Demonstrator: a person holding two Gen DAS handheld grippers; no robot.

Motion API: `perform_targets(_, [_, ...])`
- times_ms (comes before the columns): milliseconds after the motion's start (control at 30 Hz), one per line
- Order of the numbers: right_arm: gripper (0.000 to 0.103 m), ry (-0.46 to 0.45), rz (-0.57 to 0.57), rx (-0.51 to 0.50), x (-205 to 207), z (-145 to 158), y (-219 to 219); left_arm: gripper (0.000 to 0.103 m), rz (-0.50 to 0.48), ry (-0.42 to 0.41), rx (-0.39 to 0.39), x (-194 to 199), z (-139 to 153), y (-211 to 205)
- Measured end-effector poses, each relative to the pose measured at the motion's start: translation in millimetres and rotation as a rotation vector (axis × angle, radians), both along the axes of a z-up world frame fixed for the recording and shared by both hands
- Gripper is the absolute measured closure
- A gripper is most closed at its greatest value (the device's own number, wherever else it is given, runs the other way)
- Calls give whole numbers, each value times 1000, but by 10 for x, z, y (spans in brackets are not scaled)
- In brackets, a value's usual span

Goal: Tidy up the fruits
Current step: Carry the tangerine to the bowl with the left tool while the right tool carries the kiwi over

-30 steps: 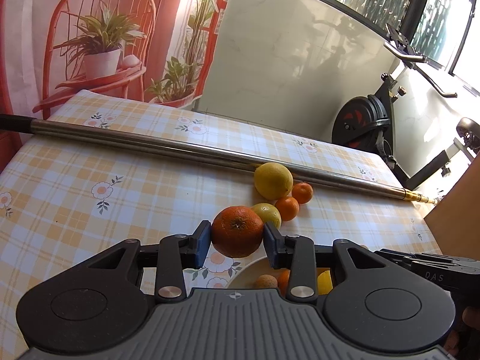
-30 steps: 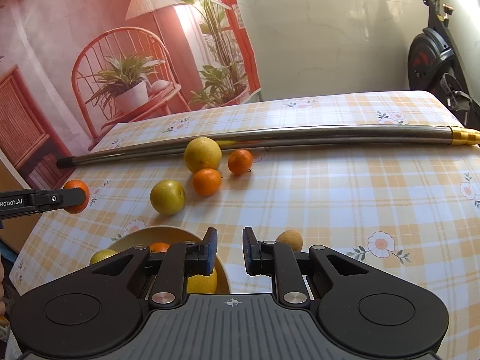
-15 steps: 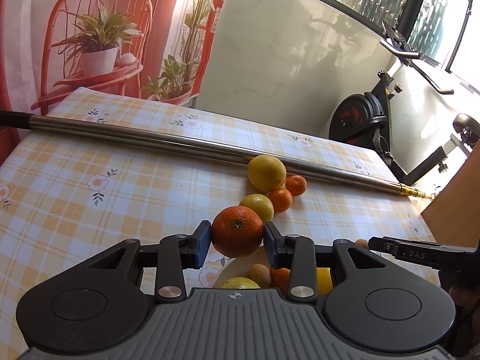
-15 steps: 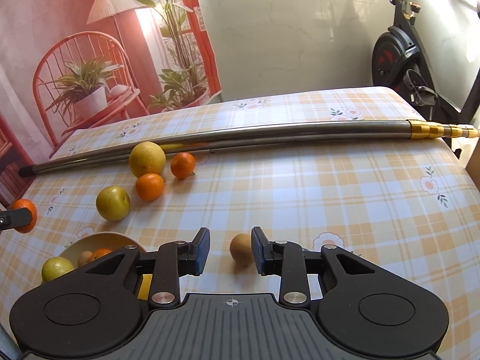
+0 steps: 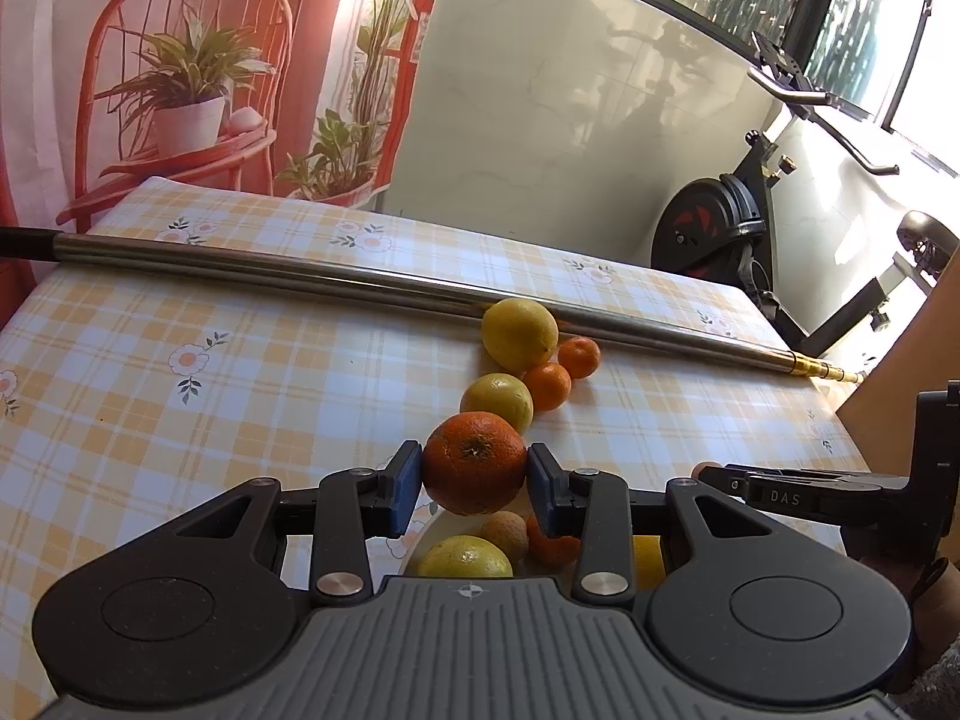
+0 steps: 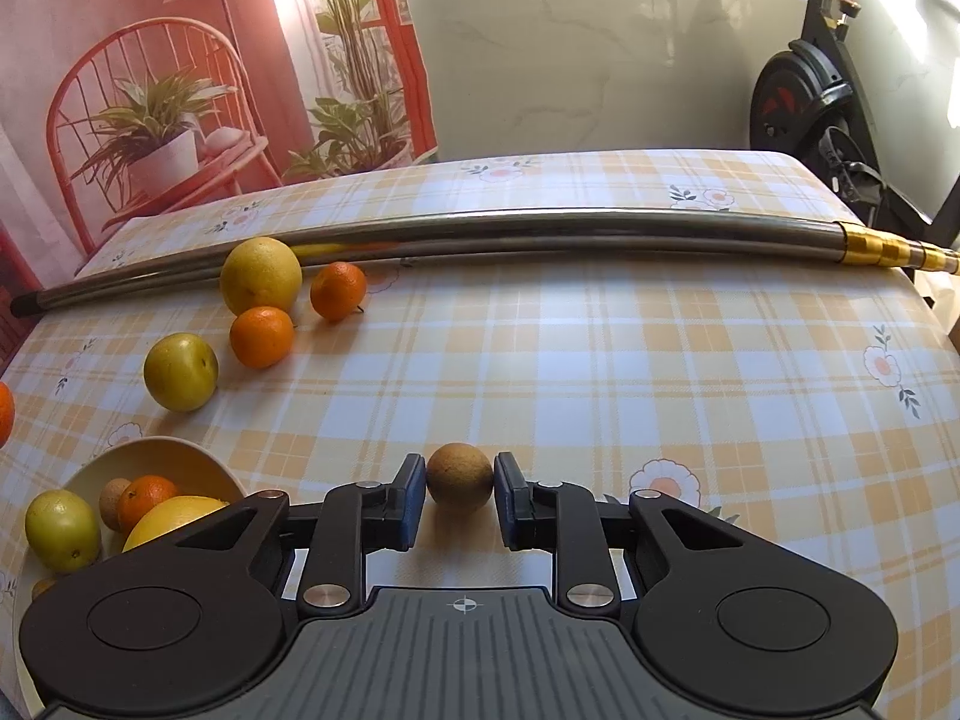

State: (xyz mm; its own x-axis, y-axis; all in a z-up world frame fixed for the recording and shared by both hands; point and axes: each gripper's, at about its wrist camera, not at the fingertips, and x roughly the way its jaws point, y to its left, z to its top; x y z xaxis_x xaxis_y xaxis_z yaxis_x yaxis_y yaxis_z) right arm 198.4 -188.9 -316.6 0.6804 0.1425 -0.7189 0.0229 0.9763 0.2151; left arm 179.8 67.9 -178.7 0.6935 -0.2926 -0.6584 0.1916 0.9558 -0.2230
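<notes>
Your left gripper (image 5: 474, 483) level above bowl (image 6: 150, 456), clamping orange (image 5: 474, 462). Your right gripper (image 6: 459, 495) low over table, fingers parted around brown fruit (image 6: 459, 476).

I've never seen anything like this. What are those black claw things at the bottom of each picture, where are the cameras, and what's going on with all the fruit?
There is no robot: a person holds a two-fingered gripper in each hand, and each carries a camera looking forward along its fingers. The left gripper is shut on a big orange, holding it above a bowl that already has fruit in it. The right gripper sits low on the checked tablecloth, its blue pads either side of a small brown fruit; I cannot tell whether they grip it. Farther back lie loose yellow and orange fruits and a long metal pole.
</notes>
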Motion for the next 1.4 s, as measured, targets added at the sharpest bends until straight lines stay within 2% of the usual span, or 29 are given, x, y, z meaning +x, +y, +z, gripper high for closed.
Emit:
perform_targets(267, [81,-43,4,88,-225,135,-9,63,-22,-1,2,-155,0,-29])
perform_targets(500, [81,-106,51,141,-471,335,104,63,-51,35,8,-337,-95,-70])
perform_targets(767, [81,-153,106,144,-690,473,234,63,-88,66,12,-483,-196,-136])
perform_targets(1033, [81,-146,140,151,-884,429,352,63,-127,98,26,-585,-283,-209])
perform_targets(1400, [81,-158,161,151,-1098,425,435,63,-152,141,115,-672,-419,-296])
